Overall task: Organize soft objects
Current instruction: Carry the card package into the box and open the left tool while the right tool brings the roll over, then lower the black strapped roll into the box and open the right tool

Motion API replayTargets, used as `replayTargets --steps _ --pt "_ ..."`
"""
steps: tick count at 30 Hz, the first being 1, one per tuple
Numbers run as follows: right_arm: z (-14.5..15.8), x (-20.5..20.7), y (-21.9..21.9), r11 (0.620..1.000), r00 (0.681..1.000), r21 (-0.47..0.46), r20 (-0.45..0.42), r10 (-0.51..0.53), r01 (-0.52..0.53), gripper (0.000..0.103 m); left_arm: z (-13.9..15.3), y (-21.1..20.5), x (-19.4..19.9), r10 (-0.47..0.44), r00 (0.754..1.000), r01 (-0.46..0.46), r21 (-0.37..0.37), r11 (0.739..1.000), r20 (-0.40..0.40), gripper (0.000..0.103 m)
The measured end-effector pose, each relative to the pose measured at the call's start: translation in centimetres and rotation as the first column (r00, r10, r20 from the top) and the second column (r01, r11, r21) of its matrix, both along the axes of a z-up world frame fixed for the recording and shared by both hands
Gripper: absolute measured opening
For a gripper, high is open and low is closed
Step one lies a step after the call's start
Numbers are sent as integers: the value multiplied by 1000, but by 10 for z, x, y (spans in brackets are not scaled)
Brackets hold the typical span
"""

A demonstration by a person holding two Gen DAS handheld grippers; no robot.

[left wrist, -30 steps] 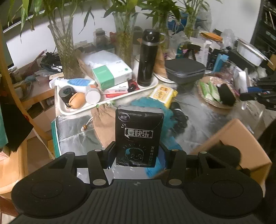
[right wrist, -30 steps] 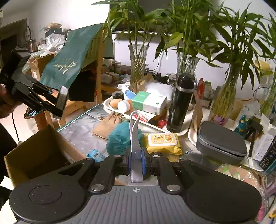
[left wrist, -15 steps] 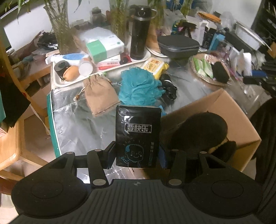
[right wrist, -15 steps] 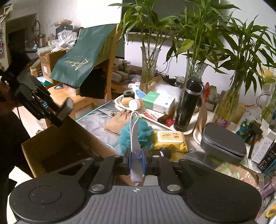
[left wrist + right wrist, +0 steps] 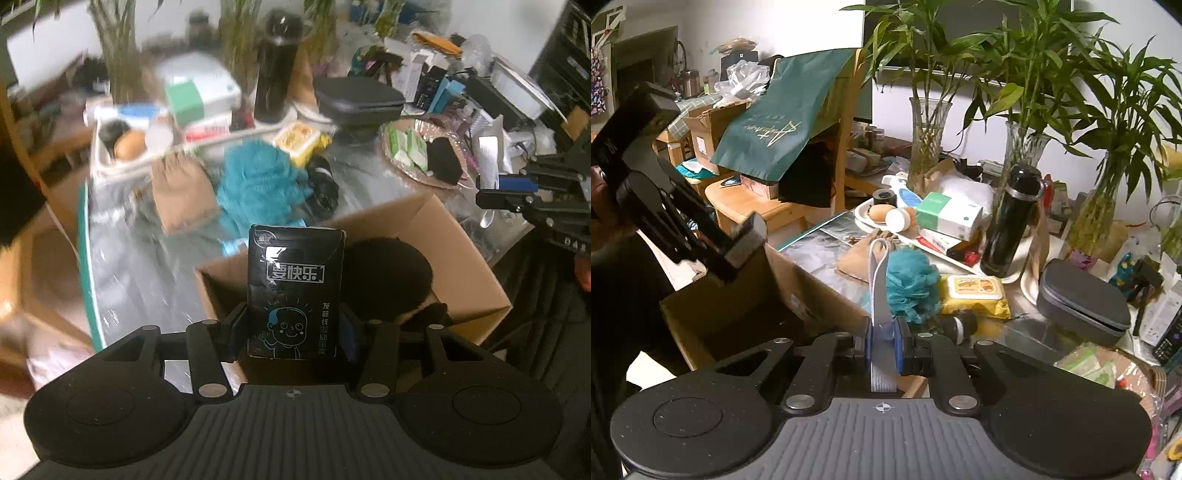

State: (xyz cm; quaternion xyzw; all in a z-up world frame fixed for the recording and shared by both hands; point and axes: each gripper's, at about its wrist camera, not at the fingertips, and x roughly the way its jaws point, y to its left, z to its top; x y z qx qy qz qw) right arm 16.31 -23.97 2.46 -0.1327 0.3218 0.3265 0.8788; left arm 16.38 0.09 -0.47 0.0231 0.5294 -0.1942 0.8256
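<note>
Your left gripper has its fingers pinching a black tissue pack upright, right over the open cardboard box at the counter's near edge. The pack is not yet released. One dark, rounded soft thing already lies inside the box, so I judge the sorting as only begun. Your right gripper has its fingers pressed onto a grey strap; what hangs from it is out of sight. Left on the counter are the teal bath pouf, the brown drawstring pouch and the yellow wipes pack, all near the middle.
</note>
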Motion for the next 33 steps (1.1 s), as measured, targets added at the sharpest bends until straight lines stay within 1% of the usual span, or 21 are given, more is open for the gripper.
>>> replayTargets --steps 2,3,4,7,12,17,21,27,33 --pt "-1 -2 3 1000 1000 -3 -2 6 -6 14 -6 2 0 14 1000 -14 -32 999 -12 54" --pt "-2 -3 4 1000 1000 -5 -3 9 -9 14 -7 4 0 26 1000 -27 -49 998 -7 68" --pt "-2 -4 4 1000 1000 -6 -5 11 -11 14 -8 7 -2 45 999 -45 -58 997 8 80" --pt "-4 -5 6 1000 1000 -10 -11 16 -17 14 -7 15 -9 102 993 -98 -83 992 53 81" --pt "-7 -5 10 1000 999 -9 -25 24 -24 14 1 30 -25 163 979 -147 -134 980 121 81" --pt "-11 -5 19 999 998 -9 -44 42 -43 14 7 36 -37 197 965 -177 -122 977 172 81" --pt "-14 -4 30 998 996 -8 -60 62 -63 14 10 41 -47 221 952 -197 -129 972 213 81" --pt "-12 -4 61 992 990 -3 -74 123 -124 14 15 47 -58 239 933 -211 -130 969 270 81" --pt "-14 3 109 979 974 16 -97 204 -203 15 22 56 -68 254 918 -223 -131 966 305 81"
